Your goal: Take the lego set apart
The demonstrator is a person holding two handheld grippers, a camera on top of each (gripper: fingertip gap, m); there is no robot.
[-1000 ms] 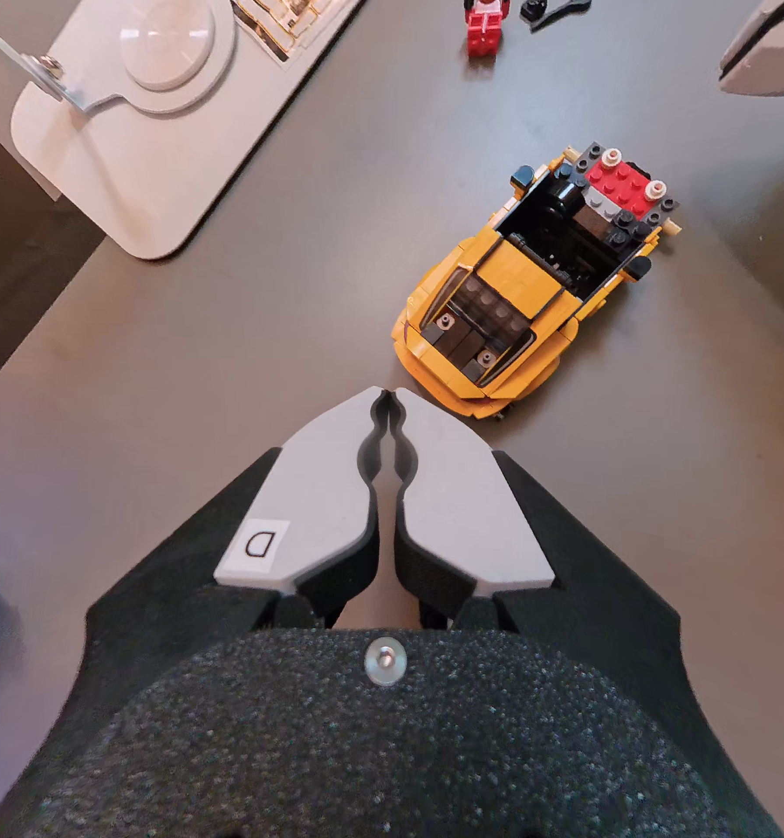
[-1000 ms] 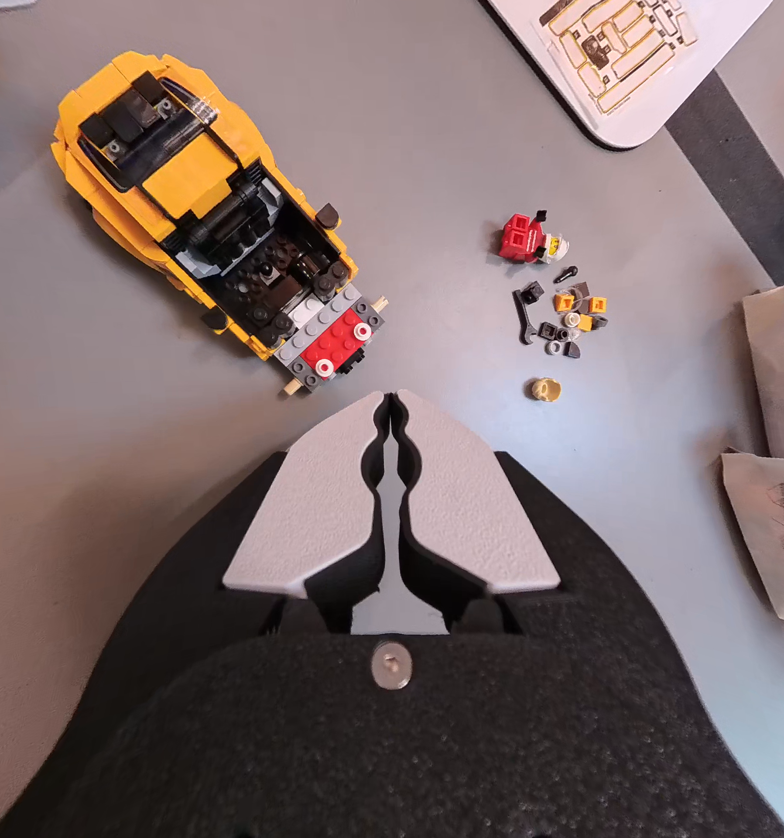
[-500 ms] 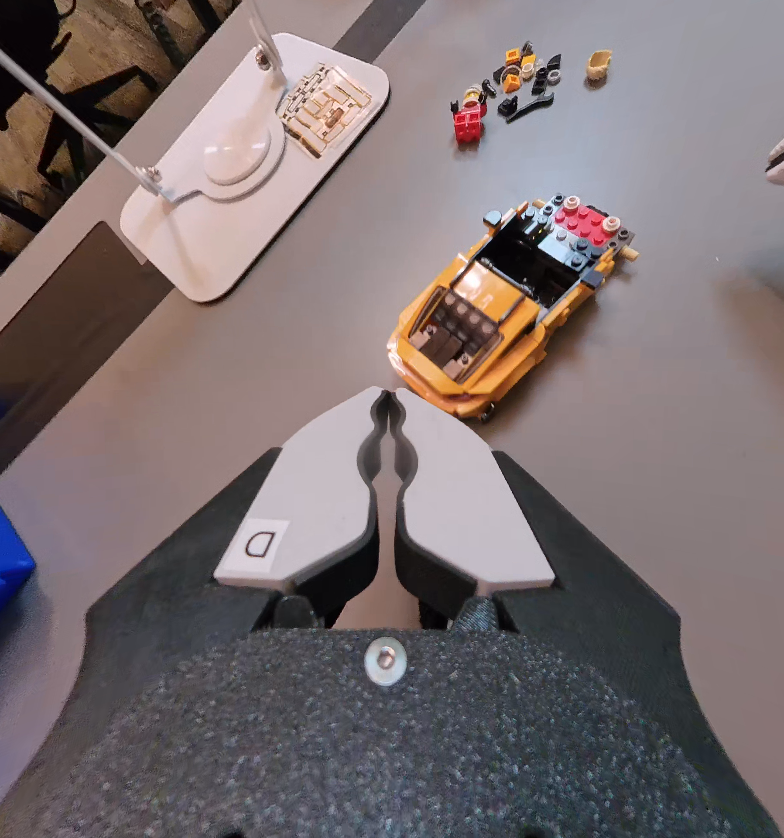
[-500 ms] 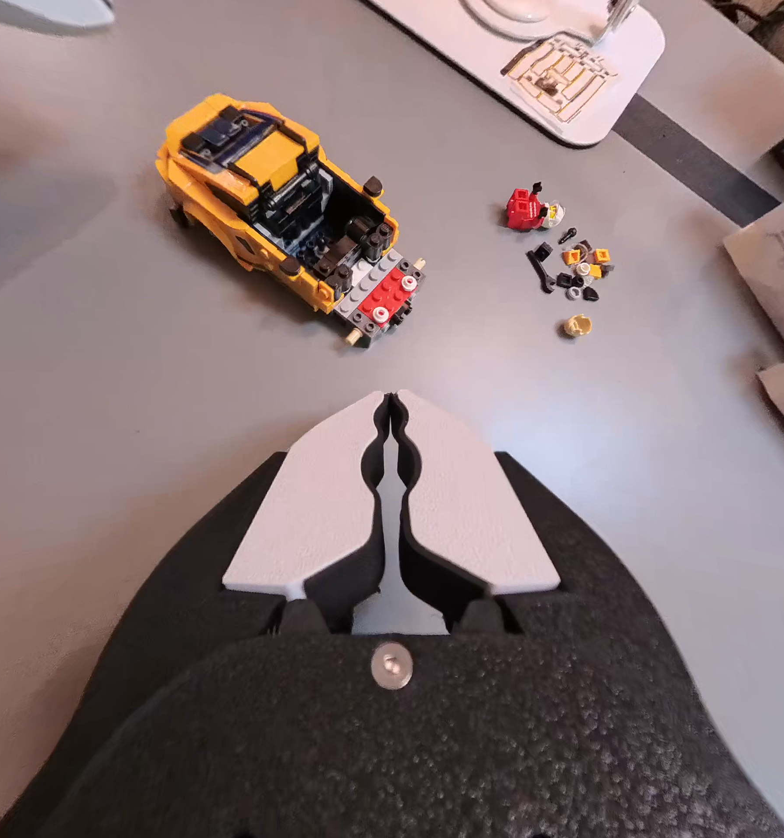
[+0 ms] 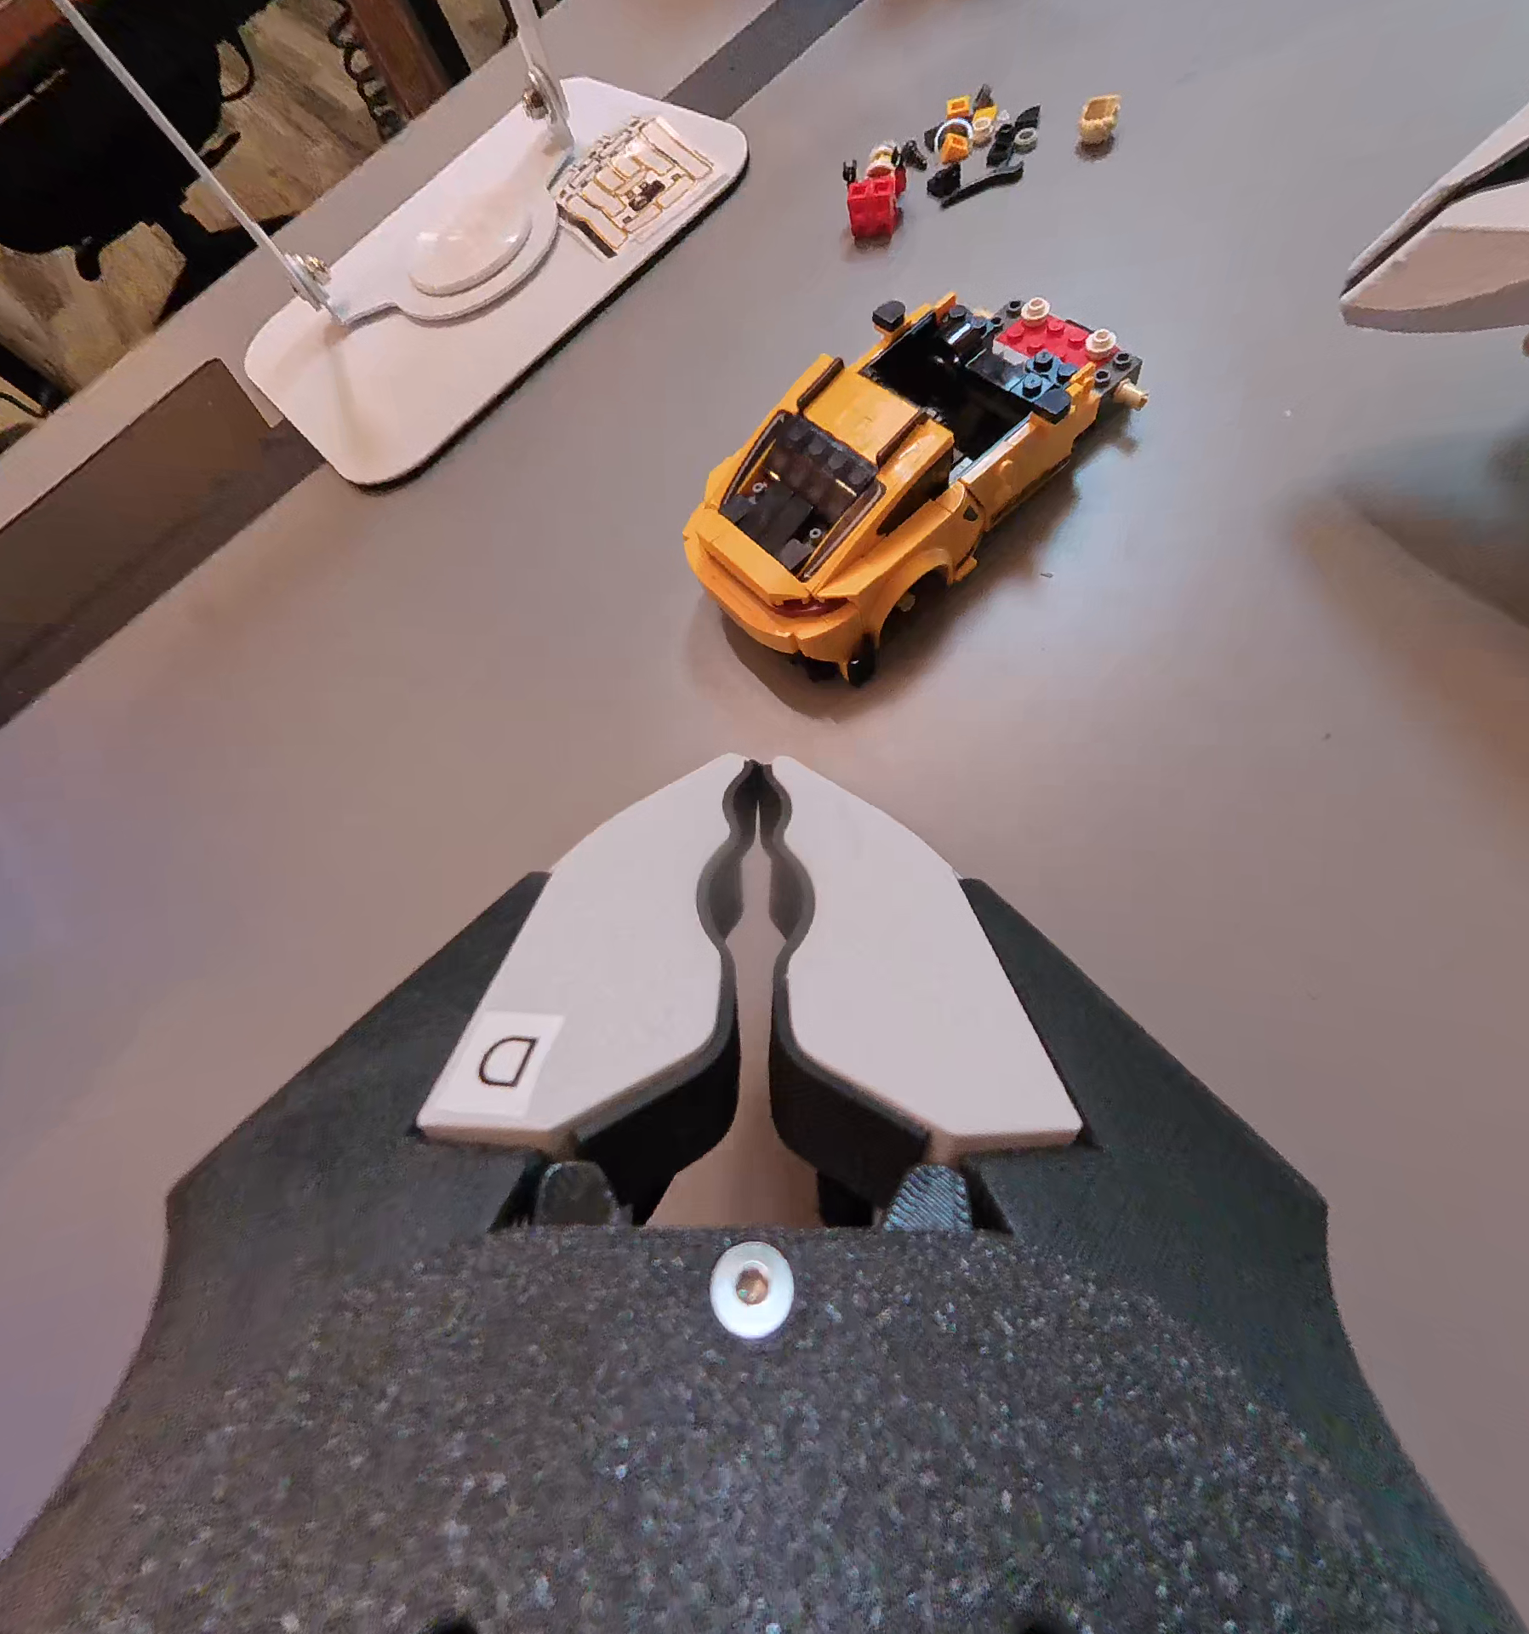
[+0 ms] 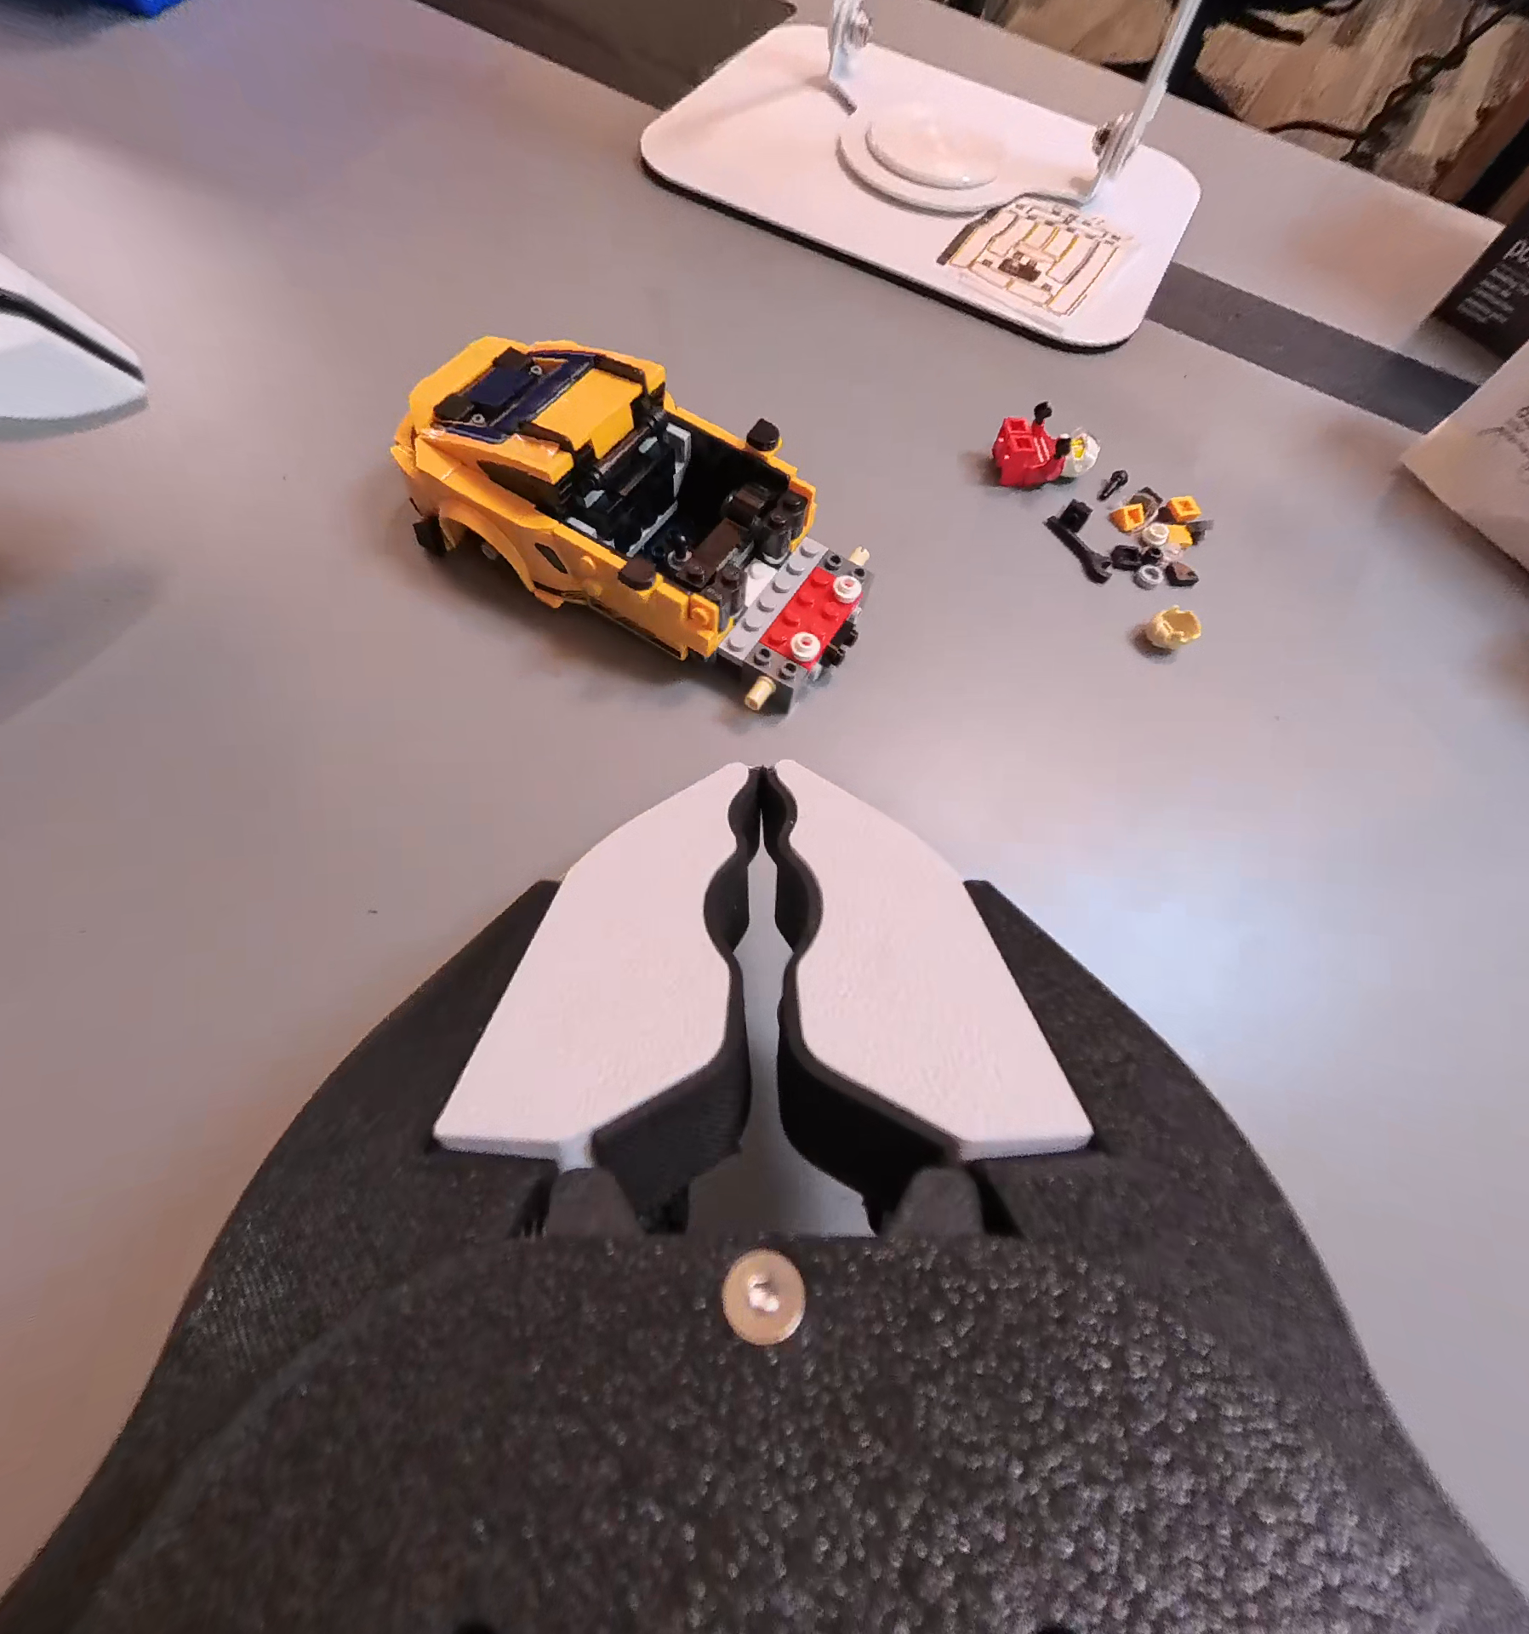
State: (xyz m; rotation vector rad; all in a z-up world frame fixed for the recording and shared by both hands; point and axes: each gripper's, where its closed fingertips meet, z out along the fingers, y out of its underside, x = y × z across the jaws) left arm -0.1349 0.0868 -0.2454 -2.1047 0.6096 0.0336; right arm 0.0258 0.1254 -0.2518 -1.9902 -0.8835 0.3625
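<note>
Fingertips pressed together and empty, the left hand-held gripper (image 5: pixel 762 767) and right hand-held gripper (image 6: pixel 766 771) hung above the desk (image 6: pixel 257 796). Beyond both stood the yellow car (image 6: pixel 601 522), apart, bare desk around it; loose pieces (image 6: pixel 1123 530) lay near its stripped end.

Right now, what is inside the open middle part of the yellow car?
Inside the yellow car, the roofless middle shows black bricks, studs and a pale grey panel on the side toward the roofed end. No figure sits there. The floor below these pieces is in shadow and cannot be seen.
</note>
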